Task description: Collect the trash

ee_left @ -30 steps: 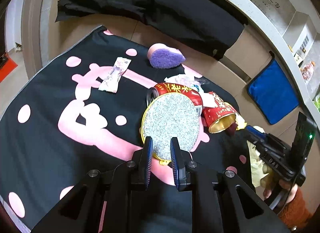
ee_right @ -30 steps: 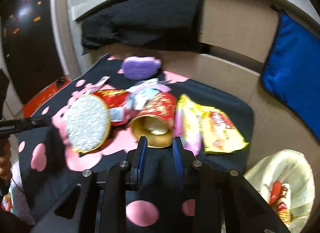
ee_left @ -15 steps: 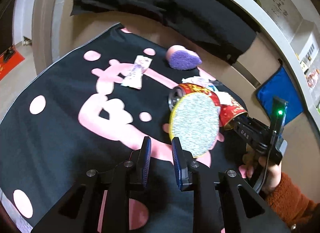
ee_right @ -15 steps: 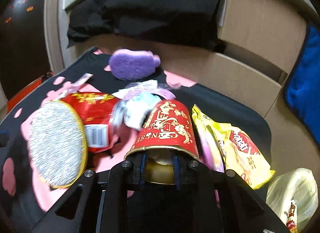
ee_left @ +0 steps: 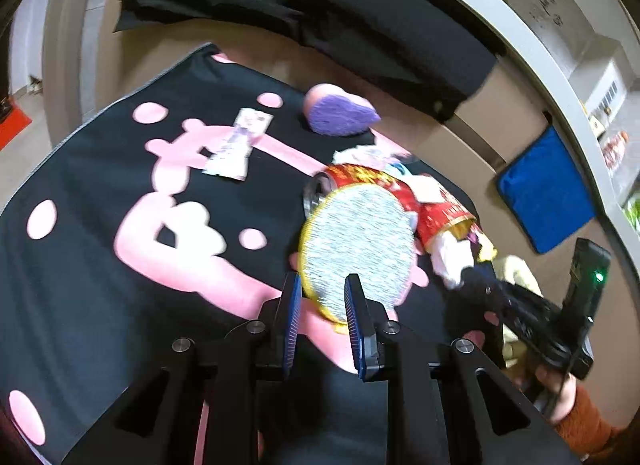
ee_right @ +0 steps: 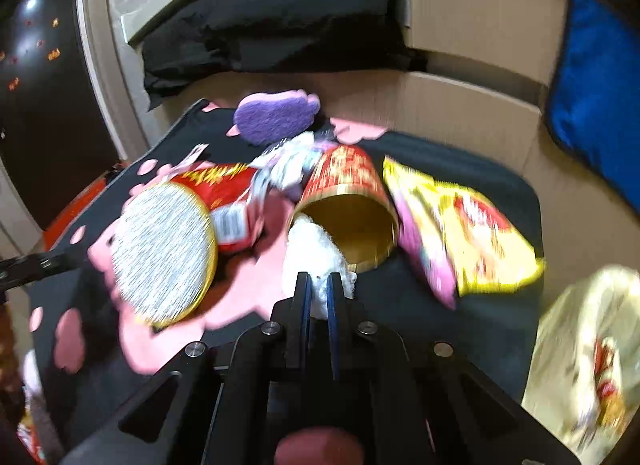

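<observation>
In red cup (ee_right: 347, 201): white tissue (ee_right: 316, 255)

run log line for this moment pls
right gripper: just closed on white crumpled tissue at red paper cup | left gripper: open, empty

A home room, black-and-pink patterned mat (ee_left: 120, 225), blue cushion (ee_right: 600, 105), cardboard box (ee_right: 480, 25), snack wrappers strewn about

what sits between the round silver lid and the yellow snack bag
A red cup on its side, white tissue spilling from its mouth, plus a red can nearer the round silver lid. Right wrist view shows it.
</observation>
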Action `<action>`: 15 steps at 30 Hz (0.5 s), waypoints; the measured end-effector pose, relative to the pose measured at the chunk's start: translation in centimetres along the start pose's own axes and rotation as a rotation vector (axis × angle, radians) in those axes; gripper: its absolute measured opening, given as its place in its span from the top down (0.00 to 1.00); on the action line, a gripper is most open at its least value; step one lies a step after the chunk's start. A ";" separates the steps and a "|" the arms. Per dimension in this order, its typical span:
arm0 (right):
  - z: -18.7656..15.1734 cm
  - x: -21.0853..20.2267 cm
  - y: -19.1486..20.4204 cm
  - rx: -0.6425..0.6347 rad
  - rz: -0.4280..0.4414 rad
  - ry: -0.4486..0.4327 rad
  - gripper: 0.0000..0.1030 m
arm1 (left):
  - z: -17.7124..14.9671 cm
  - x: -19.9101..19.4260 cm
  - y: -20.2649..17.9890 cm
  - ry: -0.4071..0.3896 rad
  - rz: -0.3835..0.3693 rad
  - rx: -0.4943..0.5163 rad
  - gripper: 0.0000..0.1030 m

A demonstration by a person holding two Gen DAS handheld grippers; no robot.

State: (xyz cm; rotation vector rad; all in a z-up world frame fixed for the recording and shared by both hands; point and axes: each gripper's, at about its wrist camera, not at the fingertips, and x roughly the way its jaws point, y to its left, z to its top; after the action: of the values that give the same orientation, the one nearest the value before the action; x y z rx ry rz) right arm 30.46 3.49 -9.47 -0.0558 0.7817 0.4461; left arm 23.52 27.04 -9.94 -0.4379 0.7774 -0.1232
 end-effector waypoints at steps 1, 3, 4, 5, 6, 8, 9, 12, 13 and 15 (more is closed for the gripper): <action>-0.5 -0.5 0.0 0.006 0.012 0.006 0.93 | -0.1 0.1 -0.4 -0.002 -0.004 0.010 0.77; -2.0 -1.8 0.0 0.011 0.038 0.015 0.93 | -0.3 0.4 -1.1 -0.015 -0.014 0.030 0.77; -2.4 -2.1 0.1 0.010 0.041 0.017 0.93 | -0.3 0.6 -1.3 -0.027 -0.019 0.037 0.77; -3.1 -2.9 0.1 0.008 0.047 0.017 0.93 | -0.1 0.6 -1.4 -0.042 -0.023 0.039 0.77; -3.5 -3.3 0.1 0.006 0.049 0.017 0.93 | 0.1 0.7 -1.3 -0.059 -0.026 0.043 0.75; -4.2 -4.2 -0.1 0.000 0.046 0.010 0.93 | 0.6 1.1 -1.1 -0.075 -0.020 0.046 0.72; -4.5 -4.6 -0.2 0.001 0.045 0.007 0.93 | 0.9 1.3 -0.8 -0.078 -0.017 0.041 0.70; -5.3 -5.6 -0.8 0.014 0.040 -0.008 0.93 | 1.7 2.5 0.8 -0.065 -0.030 -0.020 0.66; -5.4 -5.9 -1.0 0.021 0.039 -0.012 0.93 | 2.0 3.1 1.6 -0.052 -0.045 -0.060 0.65; -5.6 -6.0 -1.5 0.032 0.040 -0.016 0.93 | 2.2 4.0 2.7 -0.027 -0.082 -0.124 0.63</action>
State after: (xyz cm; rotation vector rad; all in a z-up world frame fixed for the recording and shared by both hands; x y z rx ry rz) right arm 23.57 -1.28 -9.47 -0.0070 0.7747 0.4715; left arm 27.75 29.17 -12.30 -0.5885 0.7434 -0.1461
